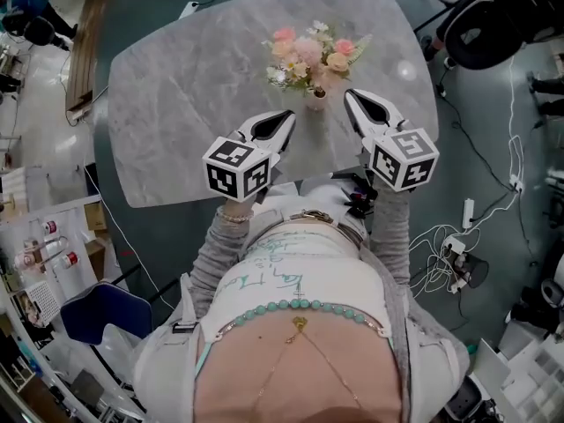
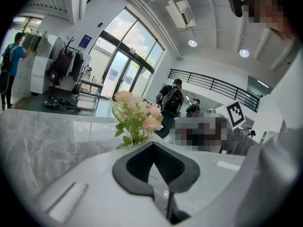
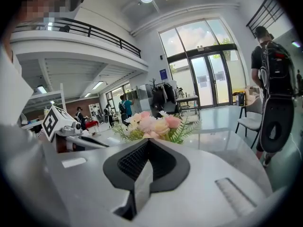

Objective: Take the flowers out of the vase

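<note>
The flowers (image 1: pixel 308 53) are pink and cream with green leaves. They stand in a small vase (image 1: pixel 315 100) near the middle of the worktop (image 1: pixel 176 86), a little toward its far edge and its right edge. The stems go straight up from the vase, so the bunch stands tall and does not lie down.

The vase sits between the two grippers. The left gripper (image 1: pixel 286 120) is just beside it on the side of the left edge. The right gripper (image 1: pixel 354 102) is just beside it on the side of the right edge. Both point at the bunch from the near edge, and neither one touches it. They look about as close as each other, so it is hard to say which is nearer.

In the left gripper view the flowers (image 2: pixel 137 115) show right over the fingers (image 2: pixel 132 169), which are pressed together with nothing in them. In the right gripper view the flowers (image 3: pixel 151 124) also show right over the fingers (image 3: pixel 128 164). These are pressed together too, and they are empty.

So the flowers are still in the vase. One gripper will likely need to spread its fingers, take the stems under the blooms and lift straight up. The other gripper could hold the vase, which might tip.

Nothing else stands on the worktop near the bunch, so the way looks free. Far off there are people (image 2: pixel 173 98) and a chair (image 3: pixel 251 122). Cables (image 1: pixel 441 245) lie on the floor (image 1: pixel 150 7) past the right edge.
</note>
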